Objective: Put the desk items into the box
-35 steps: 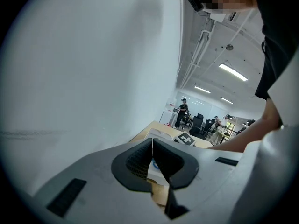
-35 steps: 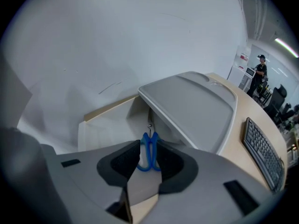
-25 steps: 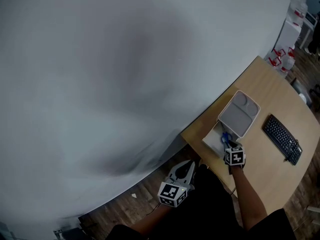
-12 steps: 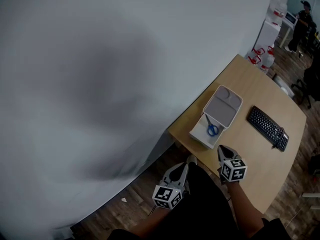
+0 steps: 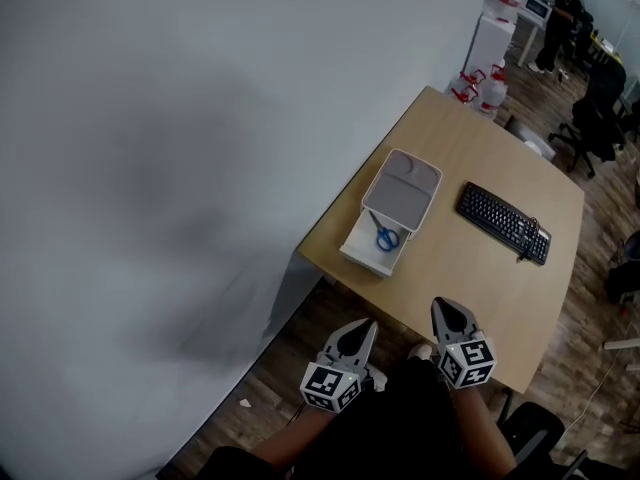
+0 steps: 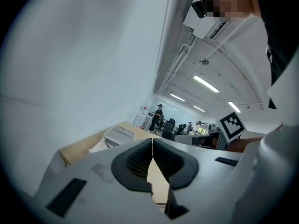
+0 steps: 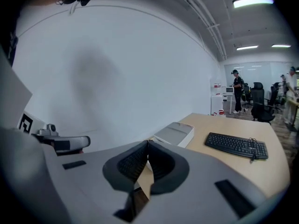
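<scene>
A white box [image 5: 375, 253] sits at the near-left edge of the wooden desk [image 5: 500, 278], its grey lid [image 5: 402, 190] tipped back behind it. Blue-handled scissors [image 5: 385, 236] lie inside the box. Both grippers are held low, off the desk and close to the person's body. My left gripper [image 5: 366, 325] is shut and empty, its jaw tips meeting [image 6: 152, 139]. My right gripper [image 5: 445, 305] is shut and empty too, tips together [image 7: 148, 142]. In the right gripper view the box [image 7: 175, 133] lies ahead past the tips.
A black keyboard [image 5: 503, 223] lies on the desk right of the box, also seen as the keyboard [image 7: 236, 145] in the right gripper view. A grey wall runs along the left. Office chairs [image 5: 592, 118], a person [image 5: 560, 8] and red-capped bottles [image 5: 478, 86] stand beyond the desk.
My right gripper has come back from over the box to beside the body, and its jaws have shut. The scissors now lie in the box. The head view has pulled back.
</scene>
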